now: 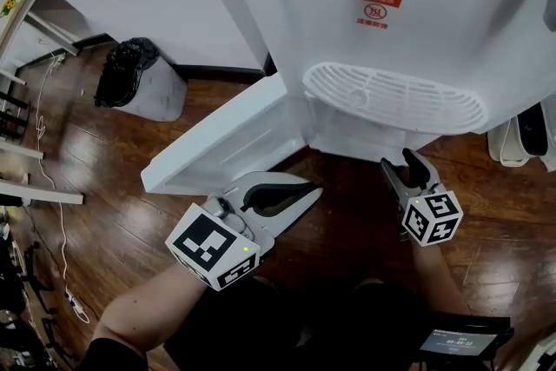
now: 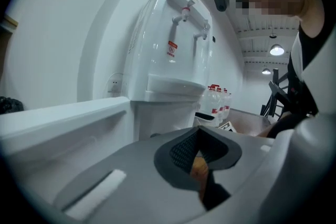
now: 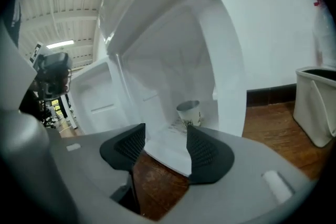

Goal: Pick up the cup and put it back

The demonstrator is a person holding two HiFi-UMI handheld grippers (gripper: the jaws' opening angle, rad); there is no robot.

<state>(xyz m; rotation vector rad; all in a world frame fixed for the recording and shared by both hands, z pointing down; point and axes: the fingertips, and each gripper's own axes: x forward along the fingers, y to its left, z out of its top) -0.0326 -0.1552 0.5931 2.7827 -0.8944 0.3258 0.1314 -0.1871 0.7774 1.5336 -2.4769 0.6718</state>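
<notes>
On the left, we are holding the left gripper (image 1: 306, 192) with its fingers pressed together and nothing pinched between them; the open cabinet door (image 1: 221, 143) of the water dispenser (image 1: 417, 22) is lying just beyond and to the left of those fingertips.

On the right, we are holding the right gripper (image 3: 165, 143) with its fingers spread and only bare floor and the cabinet's edge in the gap. The cup (image 3: 189, 112) is standing upright inside the dispenser's lower cabinet, beyond the right fingertips and a little right of the gap's middle, well apart from both pads. The head view is not showing it.

We are judging it to be a light, thin-walled cup, probably paper, that will dent under a hard squeeze and tip if nudged. We would take it across the middle of its wall, one pad on each side, closing gently.

It is looking small and pale, tapering toward the base, mouth up, with a dark print on its side.
</notes>
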